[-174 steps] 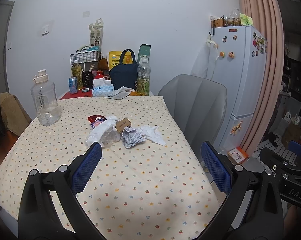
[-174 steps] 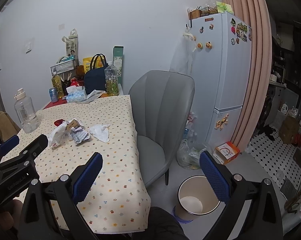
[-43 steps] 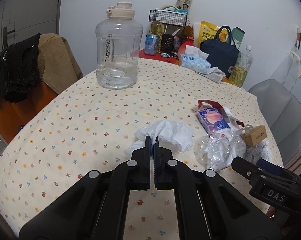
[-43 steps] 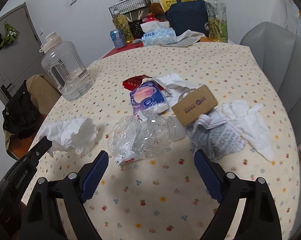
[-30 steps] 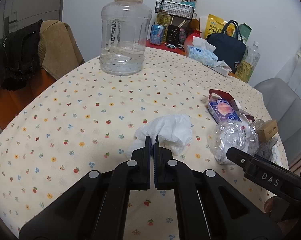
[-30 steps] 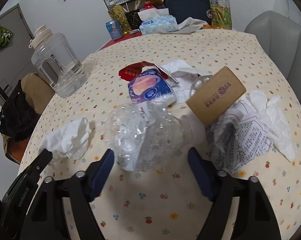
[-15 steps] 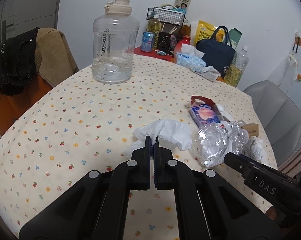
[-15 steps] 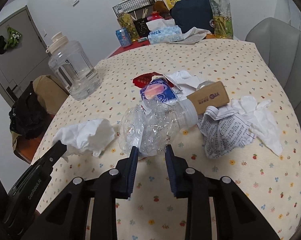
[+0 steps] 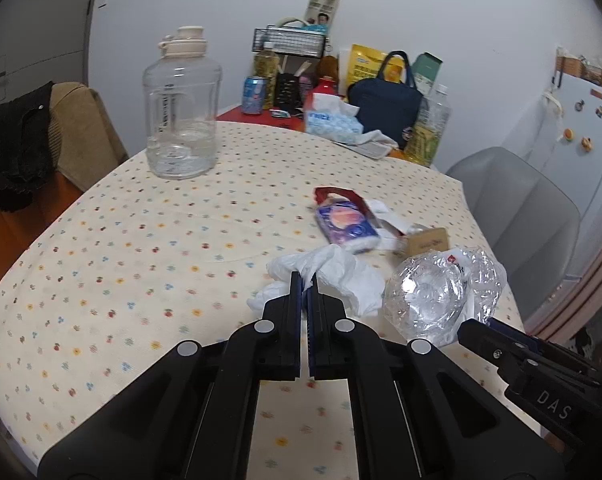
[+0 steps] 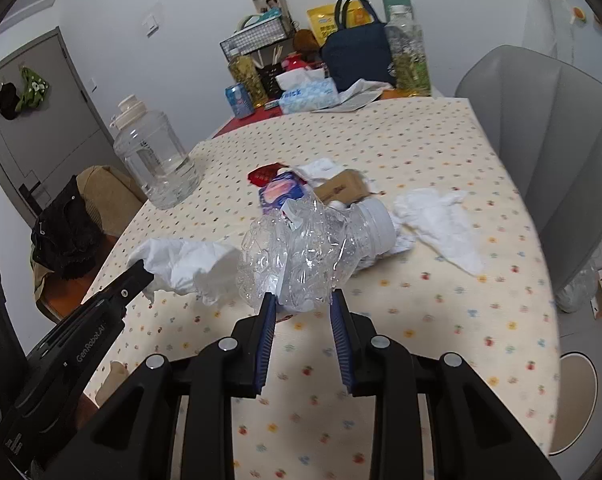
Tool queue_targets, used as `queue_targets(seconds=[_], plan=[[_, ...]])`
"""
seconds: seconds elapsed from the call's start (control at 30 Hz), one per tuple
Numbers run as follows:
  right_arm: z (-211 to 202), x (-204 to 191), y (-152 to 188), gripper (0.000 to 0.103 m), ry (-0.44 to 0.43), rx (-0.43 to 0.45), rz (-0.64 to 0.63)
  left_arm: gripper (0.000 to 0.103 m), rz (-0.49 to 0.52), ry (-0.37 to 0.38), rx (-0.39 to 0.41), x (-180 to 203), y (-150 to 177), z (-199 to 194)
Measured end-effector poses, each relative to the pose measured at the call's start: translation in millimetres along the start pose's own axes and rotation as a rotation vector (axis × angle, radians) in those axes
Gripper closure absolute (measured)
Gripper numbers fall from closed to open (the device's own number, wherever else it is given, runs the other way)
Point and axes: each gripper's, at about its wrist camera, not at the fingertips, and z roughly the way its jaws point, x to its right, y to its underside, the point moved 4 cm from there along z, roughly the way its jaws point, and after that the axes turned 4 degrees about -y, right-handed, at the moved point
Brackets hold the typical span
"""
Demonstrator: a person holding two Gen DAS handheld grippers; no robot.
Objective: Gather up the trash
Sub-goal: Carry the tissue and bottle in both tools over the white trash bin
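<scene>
My left gripper (image 9: pixel 305 278) is shut on a crumpled white tissue (image 9: pixel 341 276), lifted just above the dotted tablecloth (image 9: pixel 141 264). My right gripper (image 10: pixel 302 295) is shut on a crushed clear plastic bottle (image 10: pixel 301 248), its white neck pointing right; the bottle (image 9: pixel 441 292) hangs right of the tissue. More trash lies beyond on the cloth: a blue-purple packet (image 9: pixel 347 224) on a red wrapper, a small cardboard box (image 10: pixel 341 188), a flat white tissue (image 10: pixel 441 220) and printed paper half hidden behind the bottle.
A big clear water jug (image 9: pixel 181 112) stands at the far left of the table. A tissue box (image 9: pixel 331 120), a navy bag (image 9: pixel 385 100), a can and bottles crowd the back. A grey chair (image 10: pixel 541 120) is at the right, a round bin (image 10: pixel 573 400) on the floor.
The right jaws, wide around the bottle a second ago, have shut on it. Both grippers have risen and drawn back with the bottle and the tissue.
</scene>
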Motion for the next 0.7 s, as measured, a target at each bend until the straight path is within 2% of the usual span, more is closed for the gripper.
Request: queue_targets(seconds=[0.53,0.7], plan=[[-98,64,-14,0.075,0.055,0.166,0.076,0.100,0.118,0.124,0.067,99,-13,-45],[-130,100,-13,0.075,0.096,0.220,0.138,0.100,0.171,0.177,0.070,138,-11,-52]])
